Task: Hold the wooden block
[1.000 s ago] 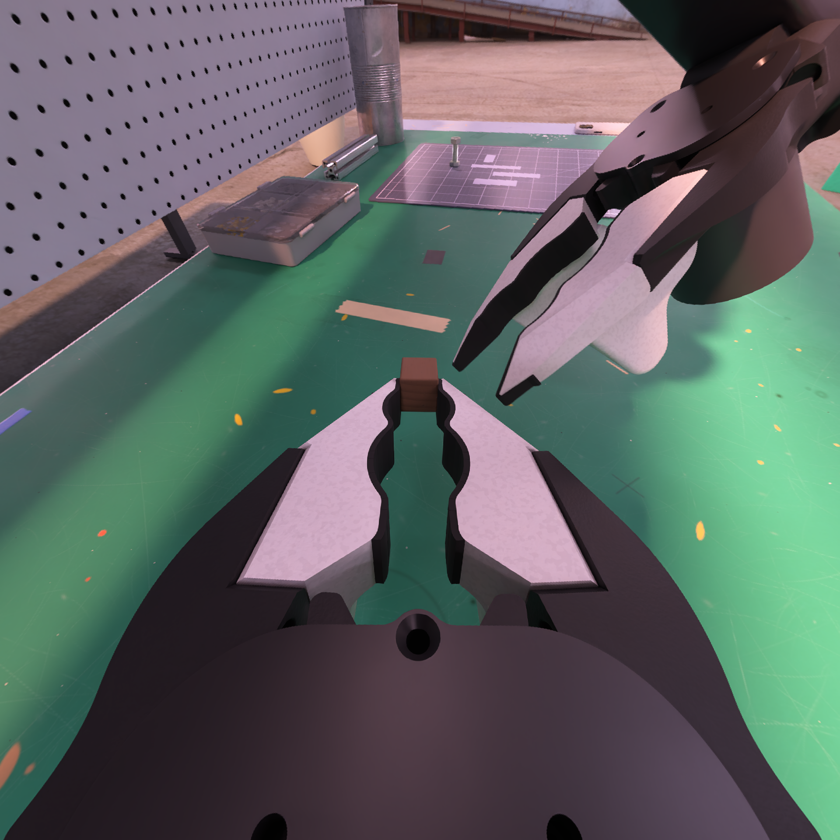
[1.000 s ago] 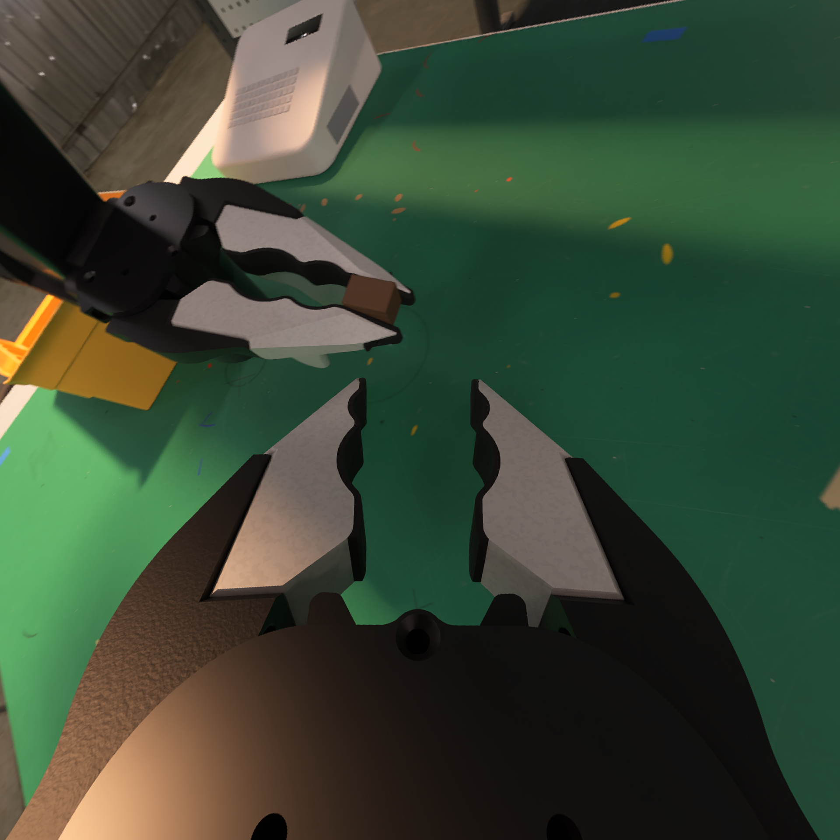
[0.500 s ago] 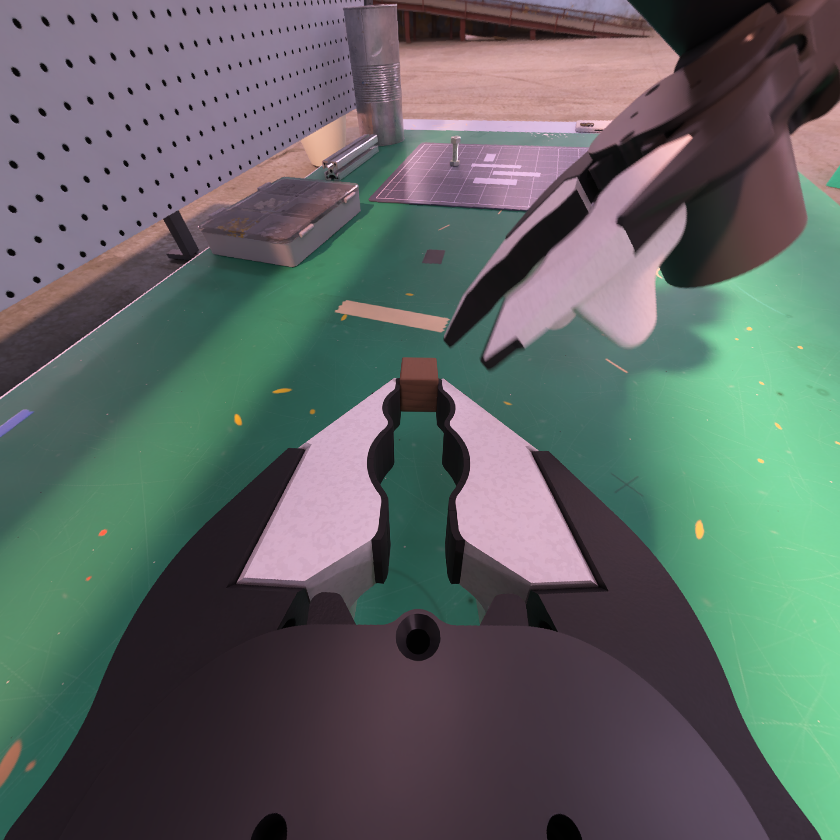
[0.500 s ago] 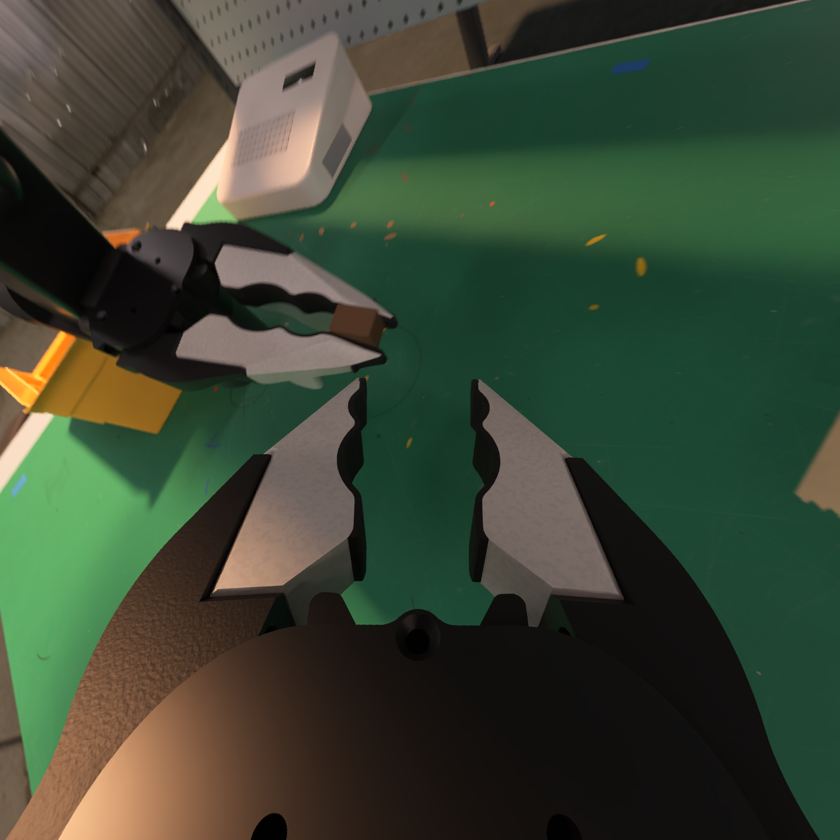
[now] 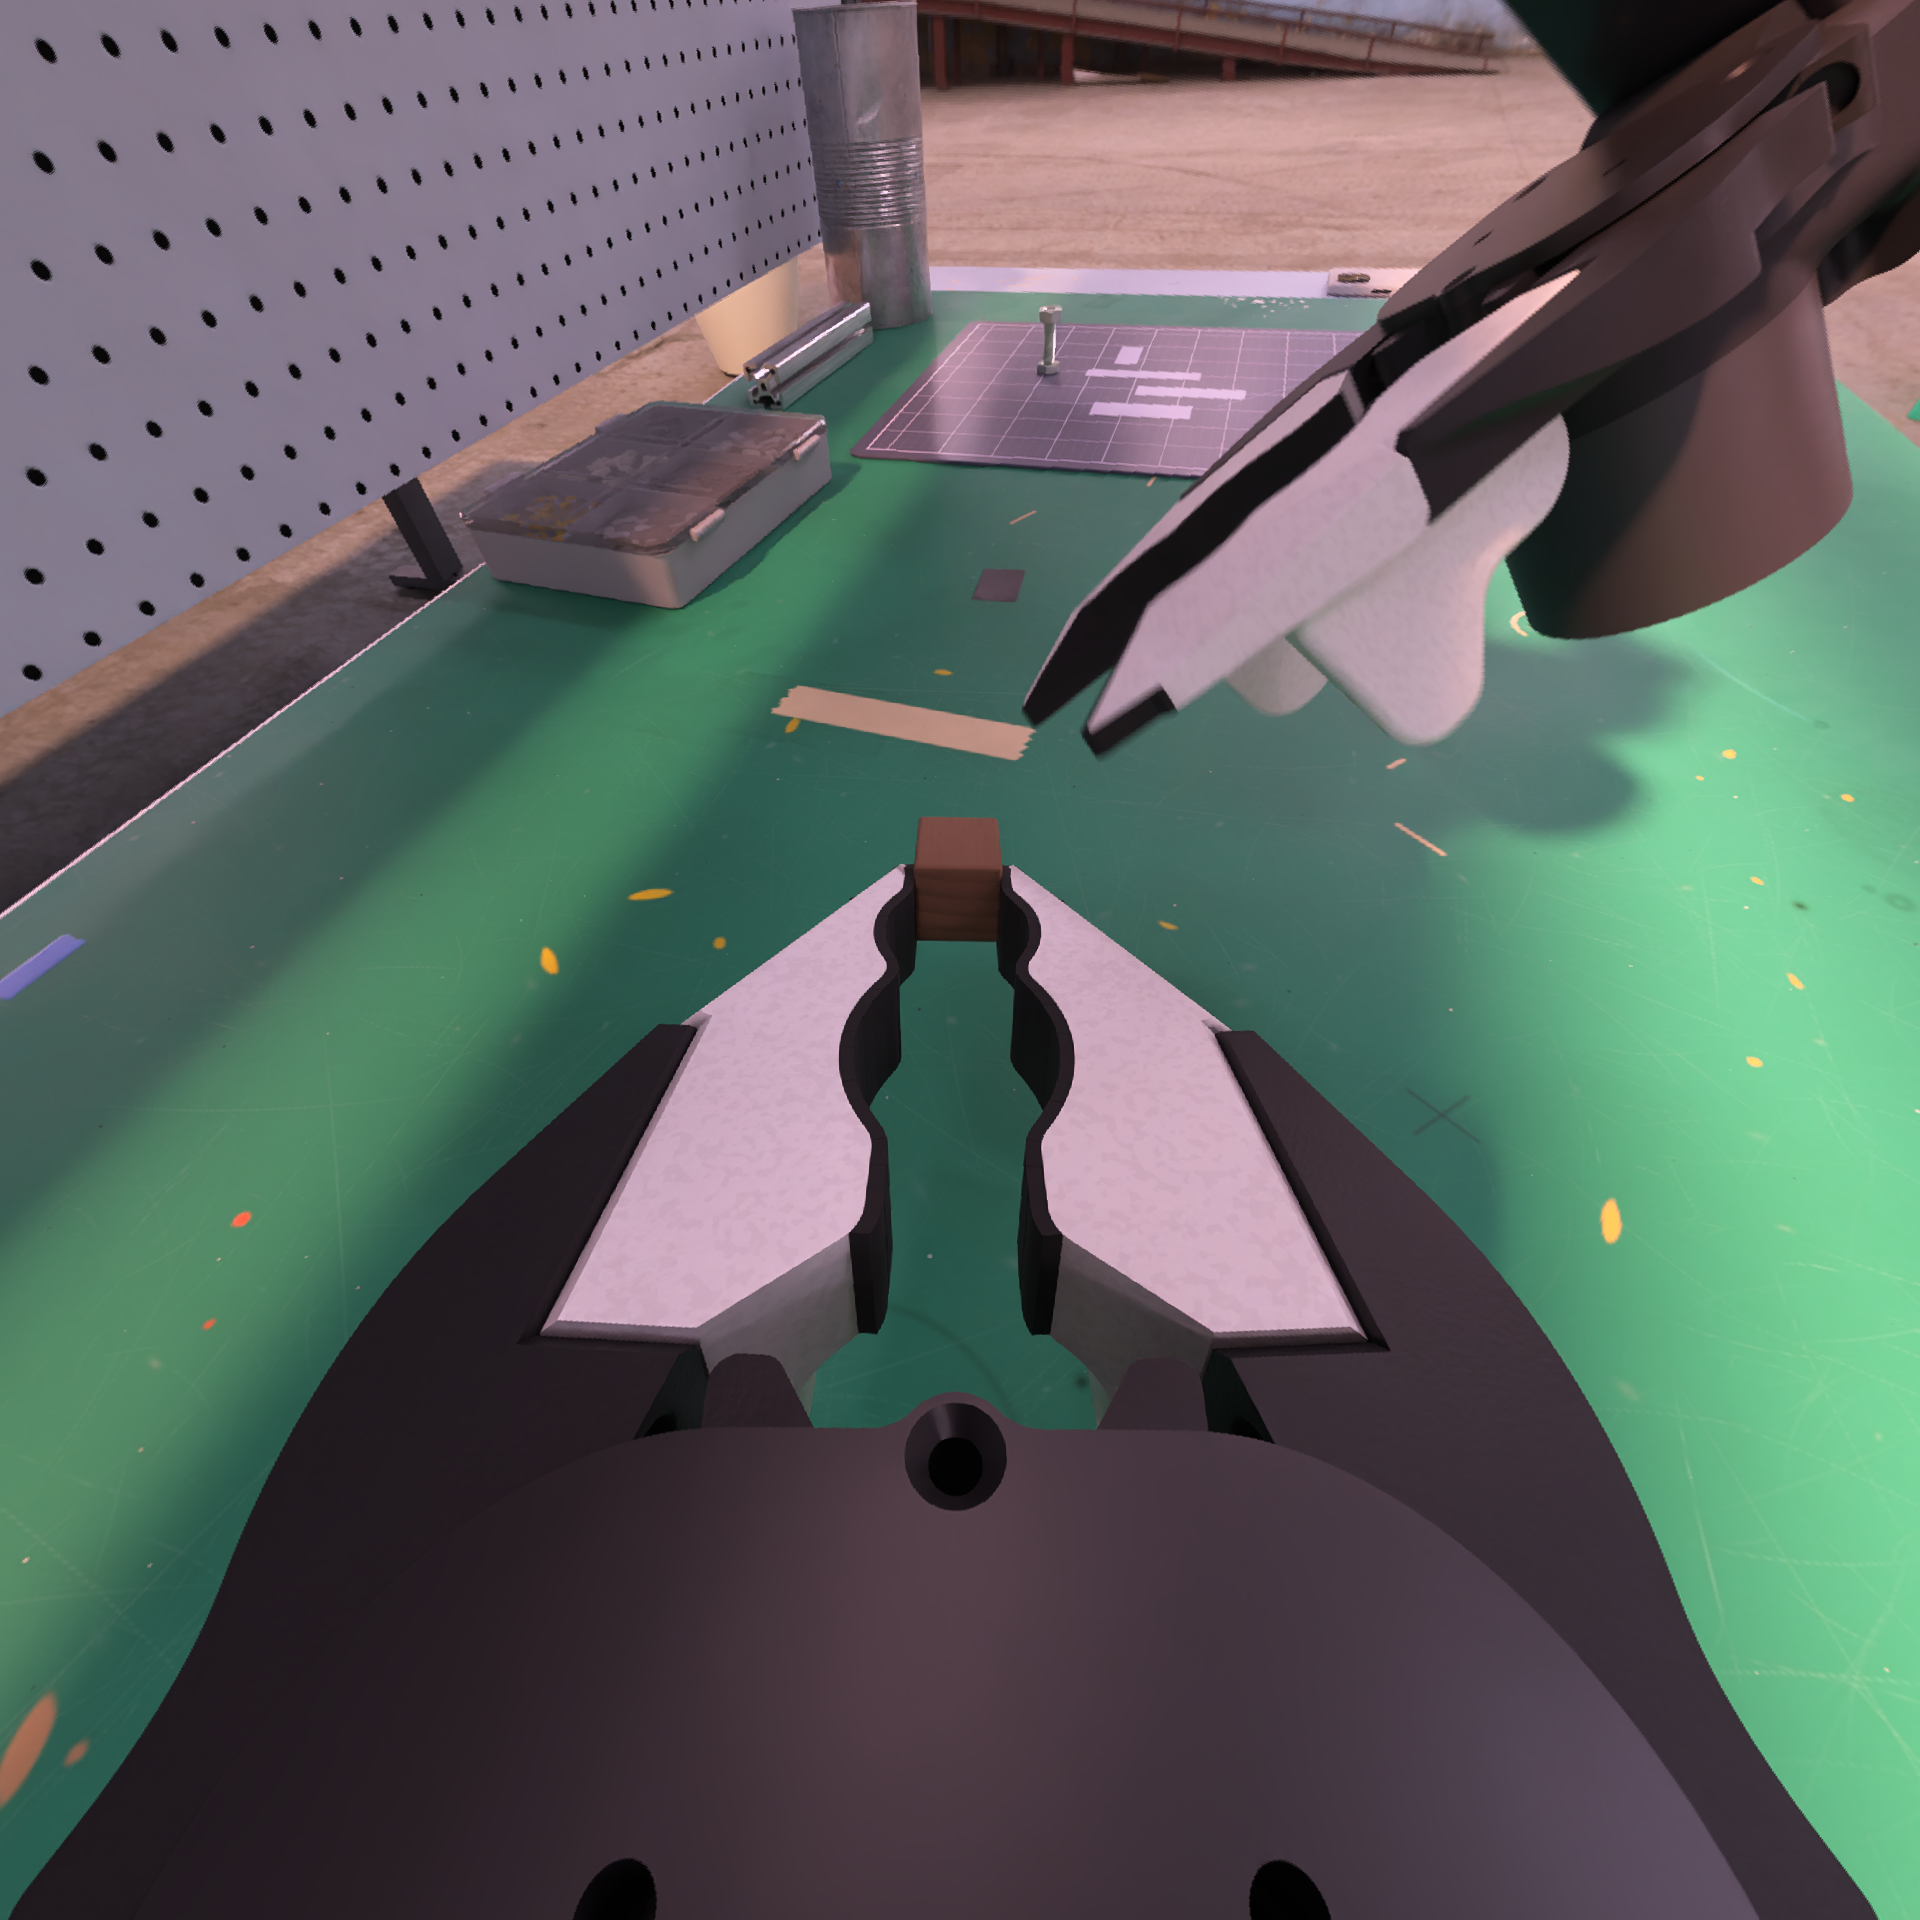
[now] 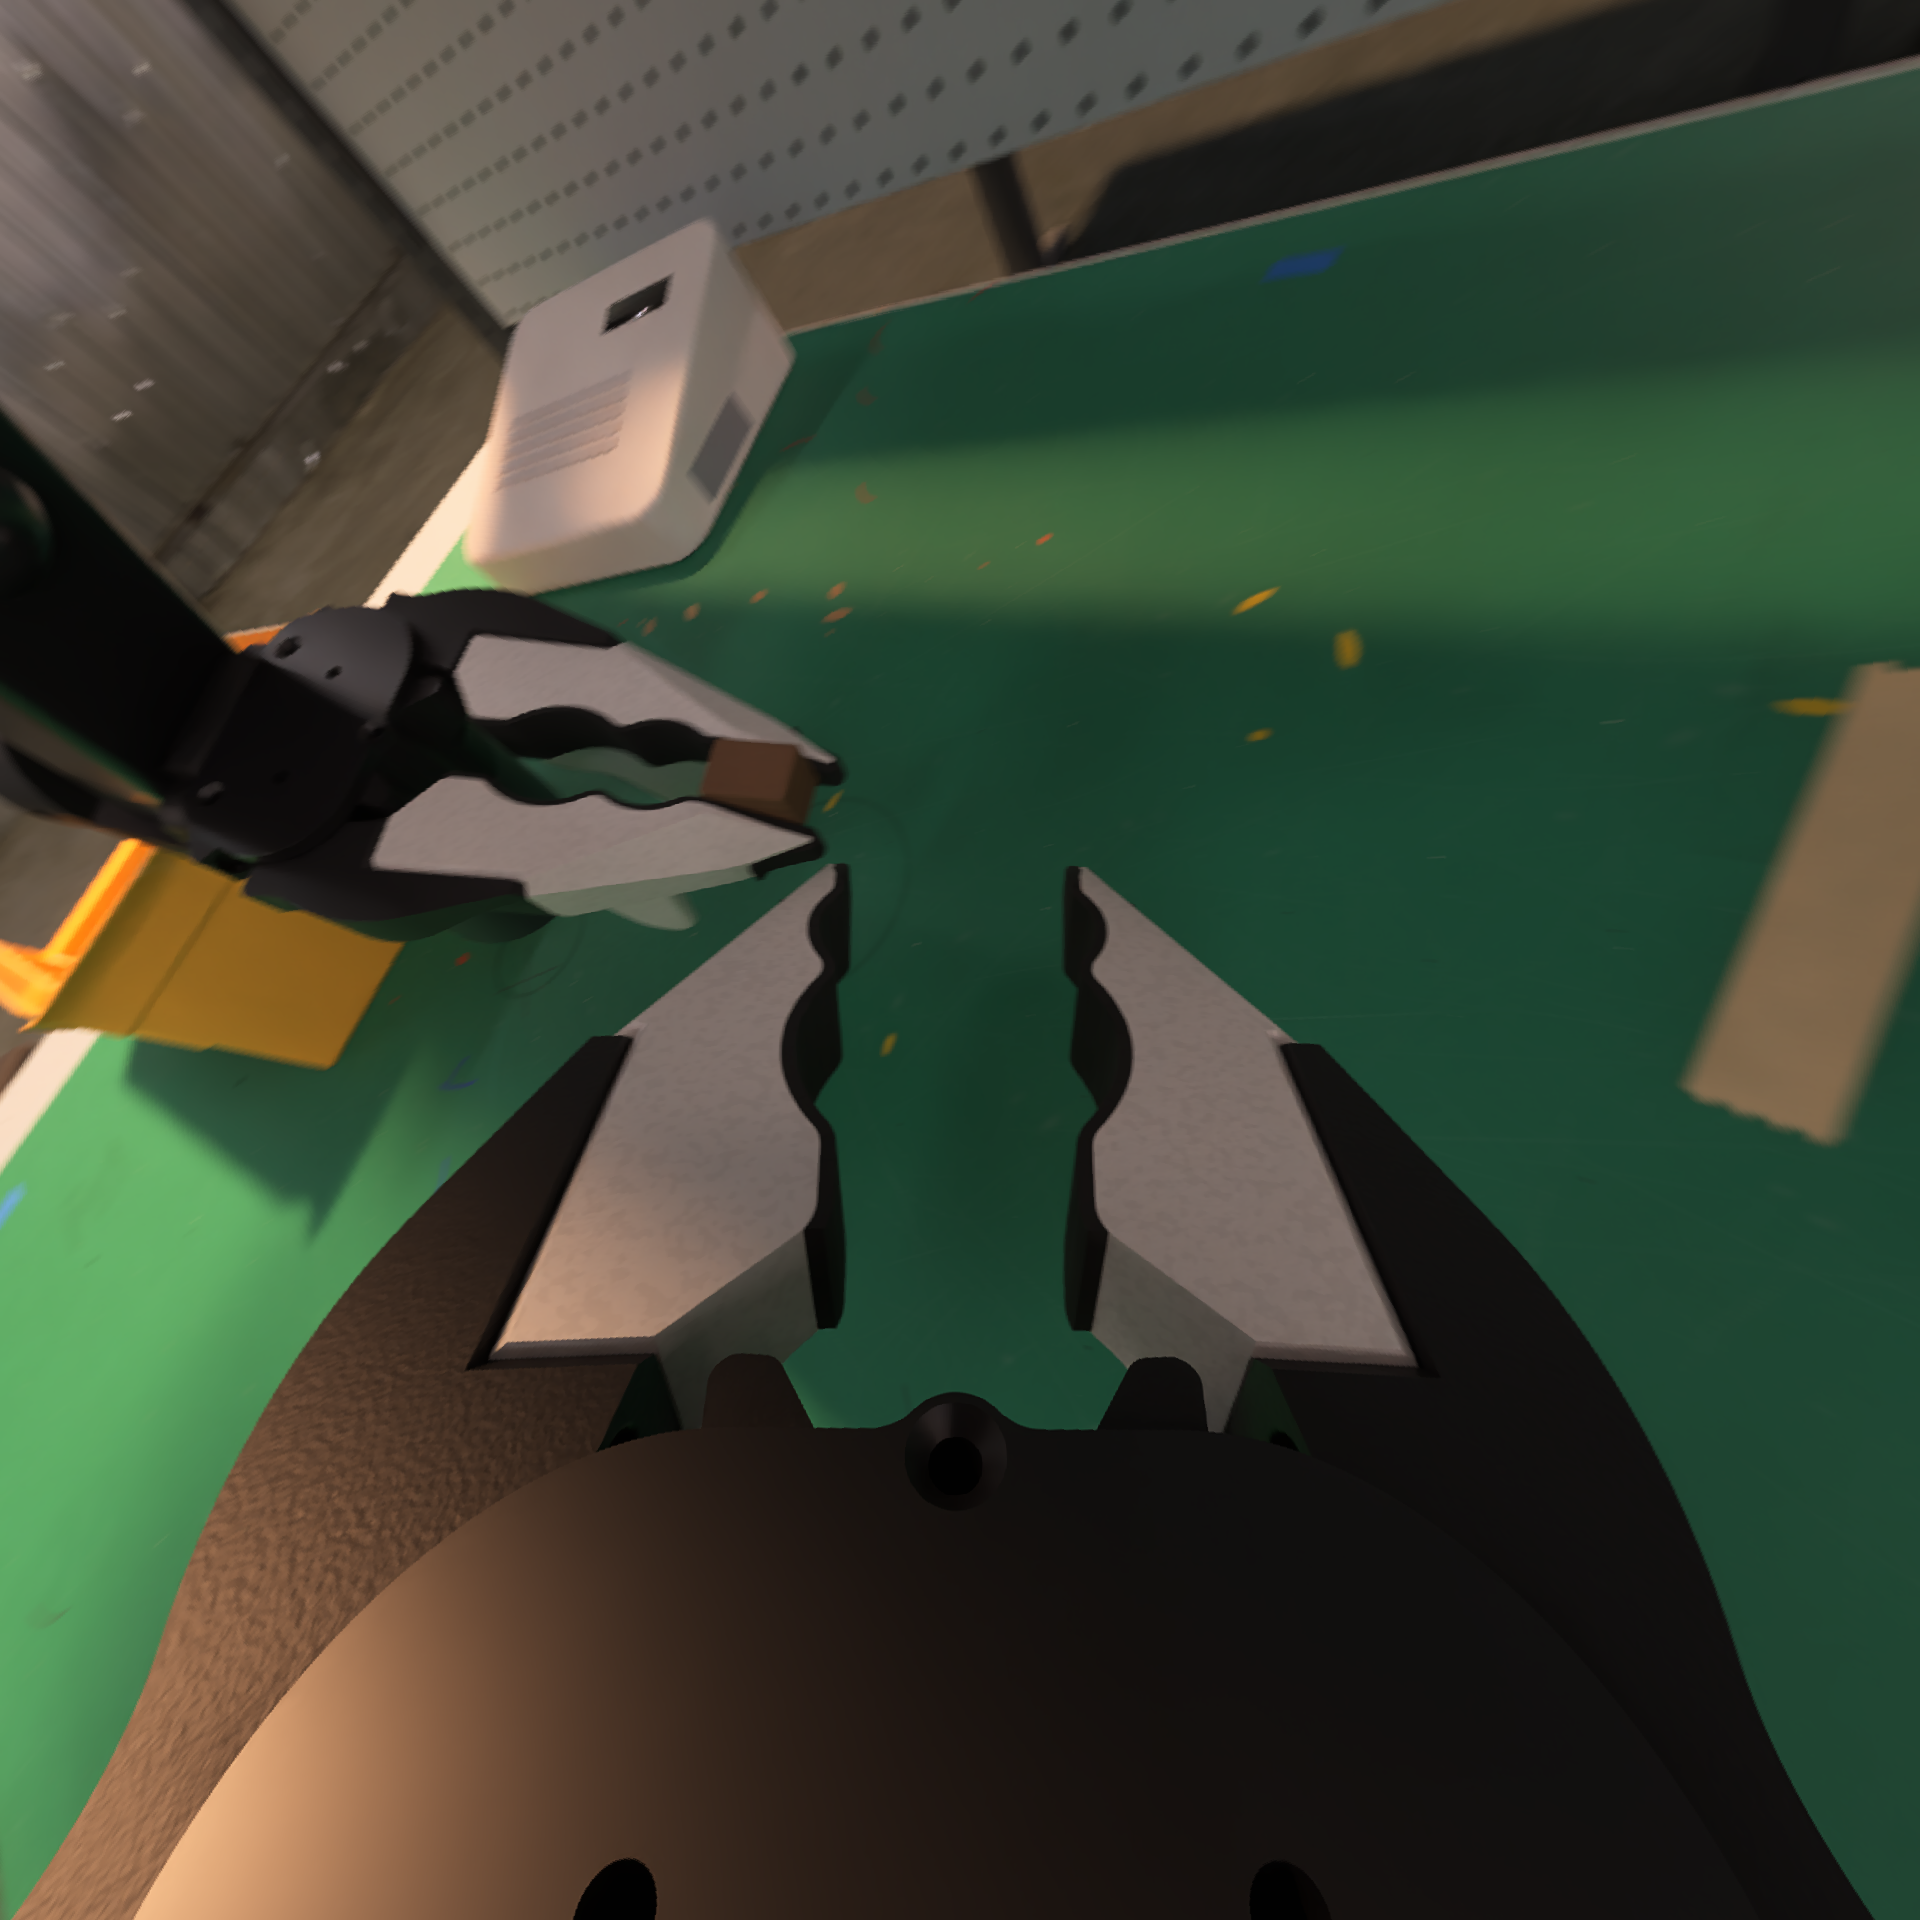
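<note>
Wooden block [image 5: 957, 879]: you have it pinched between the fingertips of your left gripper [image 5: 957, 914], lifted clear of the green mat [image 5: 1558, 1039], out in the middle of the desk and well away from the pegboard [image 5: 312, 260] edge. Your right gripper [image 6: 956, 883] stands spread with nothing between its fingers, its tips just beside the block but apart from it. A strip of tan tape [image 5: 902, 721] lies flat on the mat beyond the block, toward the far edge.
</note>
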{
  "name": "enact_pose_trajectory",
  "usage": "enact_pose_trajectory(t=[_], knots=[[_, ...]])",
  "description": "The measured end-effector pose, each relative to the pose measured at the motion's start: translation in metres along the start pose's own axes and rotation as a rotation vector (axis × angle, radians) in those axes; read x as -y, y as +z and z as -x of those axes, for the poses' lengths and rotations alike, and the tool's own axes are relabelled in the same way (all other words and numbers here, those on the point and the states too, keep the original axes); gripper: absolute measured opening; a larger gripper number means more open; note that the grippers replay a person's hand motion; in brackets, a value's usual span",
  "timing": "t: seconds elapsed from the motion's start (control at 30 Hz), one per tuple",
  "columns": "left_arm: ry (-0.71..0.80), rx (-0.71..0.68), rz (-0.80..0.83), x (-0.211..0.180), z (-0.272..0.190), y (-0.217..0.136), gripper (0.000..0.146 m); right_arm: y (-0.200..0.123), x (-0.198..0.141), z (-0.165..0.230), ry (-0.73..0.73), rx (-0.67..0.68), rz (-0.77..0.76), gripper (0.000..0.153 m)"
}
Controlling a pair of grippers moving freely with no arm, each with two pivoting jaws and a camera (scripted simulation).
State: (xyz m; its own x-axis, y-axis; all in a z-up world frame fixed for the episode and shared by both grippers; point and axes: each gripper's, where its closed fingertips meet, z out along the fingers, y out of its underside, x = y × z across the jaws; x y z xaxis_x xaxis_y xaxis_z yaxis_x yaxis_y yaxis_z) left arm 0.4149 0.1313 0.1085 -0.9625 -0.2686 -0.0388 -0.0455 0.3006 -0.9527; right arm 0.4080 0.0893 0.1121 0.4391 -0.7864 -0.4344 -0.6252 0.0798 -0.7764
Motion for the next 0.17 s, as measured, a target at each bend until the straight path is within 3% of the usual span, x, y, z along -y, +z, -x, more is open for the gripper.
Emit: enact_pose_trajectory(t=[0.07, 0.17], knots=[[-0.009, 0.0, -0.006, 0.0, 0.001, -0.001, 0.014, -0.008, 0.003, -0.009, -0.017, -0.053, -0.018, 0.031], [-0.018, 0.005, -0.005, 0.0, 0.003, -0.001, 0.014, -0.006, -0.001, 0.004, -0.023, 0.02, -0.001, 0.036]])
